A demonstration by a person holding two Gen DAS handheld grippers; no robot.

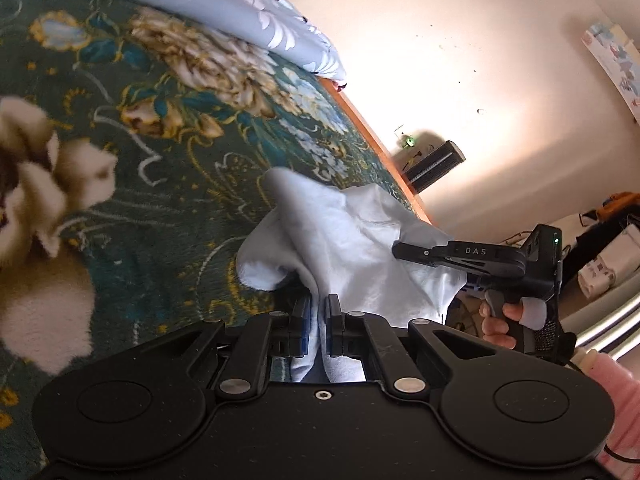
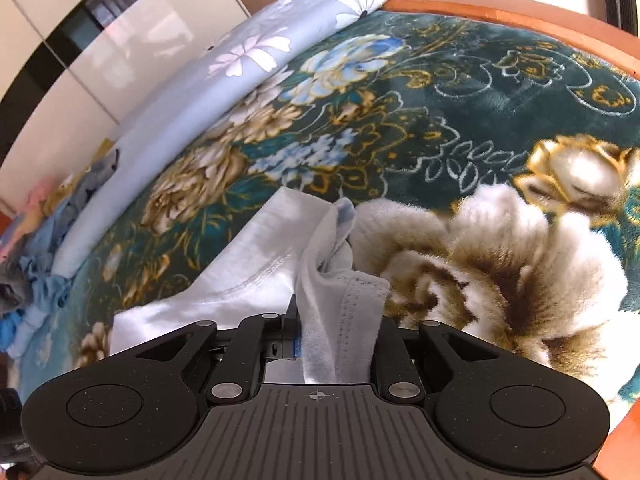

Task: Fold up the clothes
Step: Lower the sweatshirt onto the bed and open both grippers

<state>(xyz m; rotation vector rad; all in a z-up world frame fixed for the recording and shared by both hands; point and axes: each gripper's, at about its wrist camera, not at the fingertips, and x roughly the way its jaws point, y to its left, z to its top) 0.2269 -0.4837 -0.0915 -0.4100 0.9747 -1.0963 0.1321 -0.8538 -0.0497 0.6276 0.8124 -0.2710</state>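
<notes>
Blanket (image 1: 168, 184): a dark green plush cover with large cream, gold and blue flowers lay spread over the bed and filled the left side of the left wrist view.
Quilt (image 1: 256, 12): a pale blue roll printed with white flowers lay along the far edge of the blanket.
Garment (image 1: 344, 232): a white piece of clothing was bunched above the blanket near the middle of the left wrist view, one fold drooping to the left and the rest running down between the fingers of the left gripper.
Left gripper (image 1: 319, 326): its two fingers stood close together and pinched a strip of the white garment between the pads.
Bed frame (image 1: 376, 136): an orange wooden edge ran beside the blanket, with a cream wall behind it.
Right gripper (image 1: 404, 251): seen from the side, it lay across the right part of the garment; a hand (image 1: 500, 324) held its grip.
Right gripper, own view (image 2: 336, 340): a stitched hem of the garment (image 2: 240, 276) sat between the fingers and hid the right one; whether the pads pressed on the cloth could not be told.
Clothes pile (image 2: 36, 264): blue and grey pieces lay heaped at the left end of the quilt, well apart from the white garment.
</notes>
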